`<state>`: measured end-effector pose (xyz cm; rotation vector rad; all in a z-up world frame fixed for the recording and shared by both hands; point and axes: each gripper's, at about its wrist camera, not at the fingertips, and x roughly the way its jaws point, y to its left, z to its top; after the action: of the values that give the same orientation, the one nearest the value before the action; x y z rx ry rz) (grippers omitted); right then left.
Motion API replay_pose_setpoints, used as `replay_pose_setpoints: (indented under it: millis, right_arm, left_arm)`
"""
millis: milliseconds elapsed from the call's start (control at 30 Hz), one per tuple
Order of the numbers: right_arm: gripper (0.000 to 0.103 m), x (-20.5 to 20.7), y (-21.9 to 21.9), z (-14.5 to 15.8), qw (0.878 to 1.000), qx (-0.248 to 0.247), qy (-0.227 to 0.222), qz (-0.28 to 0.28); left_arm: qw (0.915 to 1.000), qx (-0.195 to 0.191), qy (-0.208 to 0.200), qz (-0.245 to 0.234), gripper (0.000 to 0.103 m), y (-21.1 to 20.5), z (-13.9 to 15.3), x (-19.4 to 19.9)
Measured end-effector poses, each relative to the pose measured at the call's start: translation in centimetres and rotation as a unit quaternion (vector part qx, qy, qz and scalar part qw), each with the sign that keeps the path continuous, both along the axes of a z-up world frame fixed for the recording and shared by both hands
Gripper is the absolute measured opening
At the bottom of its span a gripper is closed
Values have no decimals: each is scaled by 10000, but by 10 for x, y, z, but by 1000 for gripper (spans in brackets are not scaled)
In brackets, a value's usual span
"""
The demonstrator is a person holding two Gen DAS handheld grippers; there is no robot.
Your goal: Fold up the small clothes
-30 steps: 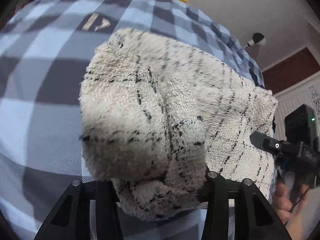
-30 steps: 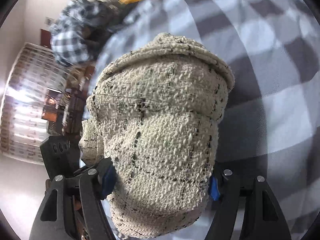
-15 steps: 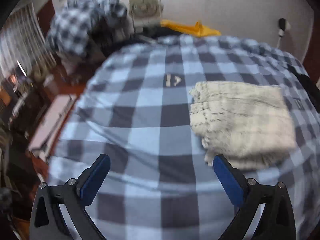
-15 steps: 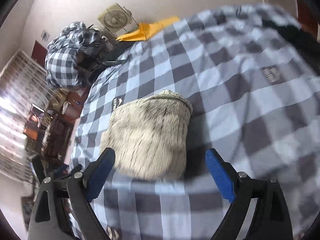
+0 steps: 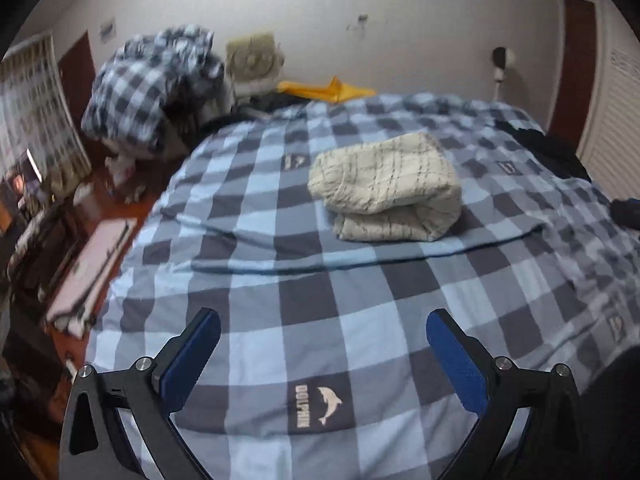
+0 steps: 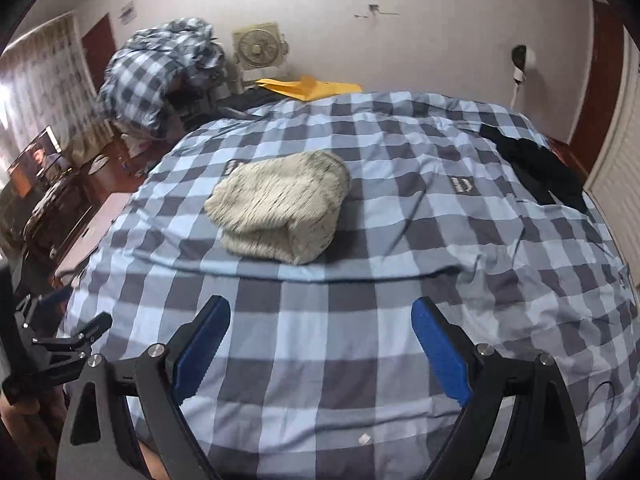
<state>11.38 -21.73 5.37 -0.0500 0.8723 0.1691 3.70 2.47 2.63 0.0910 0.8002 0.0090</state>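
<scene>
There's the folded cream knit (image 5: 386, 188), speckled with dark thread, lying doubled over in a thick bundle on the blue-and-grey checked bed (image 5: 304, 292), toward the far half of the cover and nothing touching it. A long crease in the cover runs across just on its near side.

Left claw (image 5: 322, 334) spread right out, jaws having just been opening, blue pads wide apart and nothing between them but bedcover; it hangs above the near part of the bed, well apart from the knit. Right claw (image 6: 320, 322) is likewise parted wide, its jaws also just been opening, gripping nothing, over the near checks with the knit (image 6: 280, 210) beyond it.

From the left wrist view you get a dolphin patch (image 5: 318, 404) on the cover, right between the pads, and a flat pale board on the floor at left. From the right wrist view, different things: a black garment (image 6: 536, 168) sprawled on the far right of the bed, the other claw's frame (image 6: 52, 344) poking in at the lower left, and a sharp look at the box fan (image 6: 258, 46) against the far wall. Both show the heap of checked bedding (image 6: 160, 72) at far left and something yellow (image 6: 310, 88) behind the bed.
</scene>
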Motion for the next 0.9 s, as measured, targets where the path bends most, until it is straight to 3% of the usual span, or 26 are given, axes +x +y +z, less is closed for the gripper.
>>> replay_pose_setpoints:
  millis: [100, 200, 367, 900]
  right_arm:
    - [90, -2, 5, -32, 9992, -118, 229, 309]
    - [90, 4, -1, -60, 9988, -422, 249, 43]
    - [90, 8, -8, -48, 9993, -310, -149, -174]
    - [90, 15, 14, -67, 9973, -721, -62, 95]
  left_arm:
    - [9996, 235, 38, 138, 103, 1, -10, -1]
    - [9997, -181, -45, 134, 103, 9, -8, 1]
    - [9975, -612, -311, 188, 103, 13, -3, 8]
    - [9985, -503, 77, 208, 103, 7, -21, 26]
